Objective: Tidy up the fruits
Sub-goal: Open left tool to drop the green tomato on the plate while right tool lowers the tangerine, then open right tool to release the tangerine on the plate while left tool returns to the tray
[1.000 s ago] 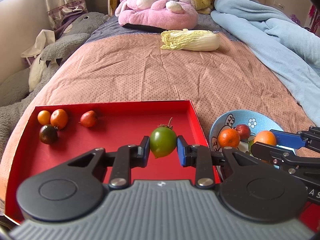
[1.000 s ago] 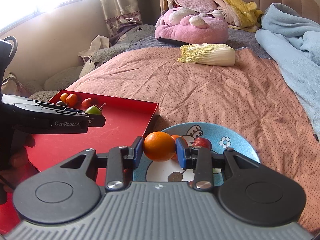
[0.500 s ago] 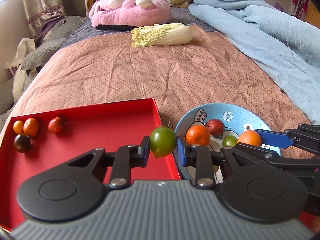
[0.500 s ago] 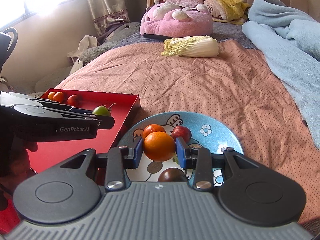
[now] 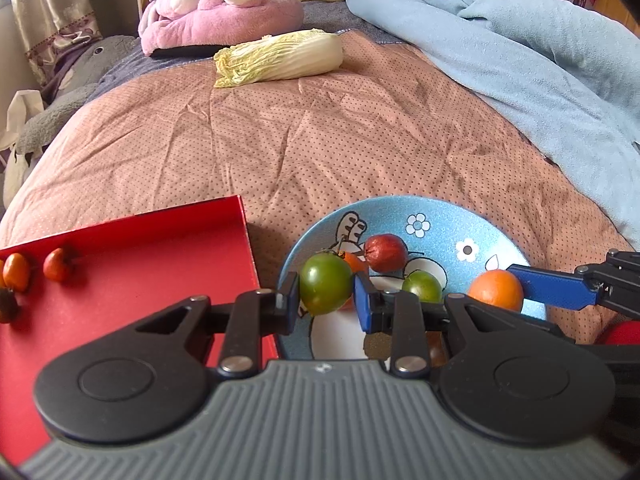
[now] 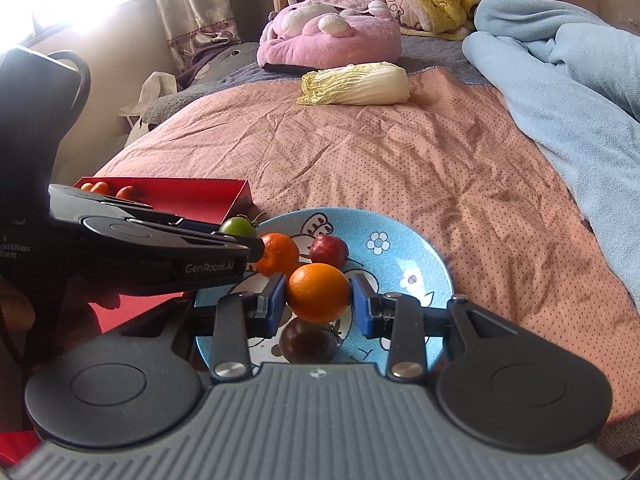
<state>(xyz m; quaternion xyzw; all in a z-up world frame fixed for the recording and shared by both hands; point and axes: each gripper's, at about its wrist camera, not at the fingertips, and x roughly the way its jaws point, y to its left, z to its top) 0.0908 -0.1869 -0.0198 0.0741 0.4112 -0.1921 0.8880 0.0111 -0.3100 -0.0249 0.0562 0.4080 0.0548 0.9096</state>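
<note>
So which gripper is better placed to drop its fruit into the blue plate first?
Right, probably. The right gripper holds its orange over the middle of the blue plate; the left gripper holds the green tomato only over the plate's near-left rim.

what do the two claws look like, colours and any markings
Both claws are the same build: the left claw and right claw each have black linkage arms with silver rivets, round black pivot discs and a ribbed grey body. The finger pads are blue. In the right wrist view, the left claw's side carries white "GenRobot.AI" lettering.
</note>
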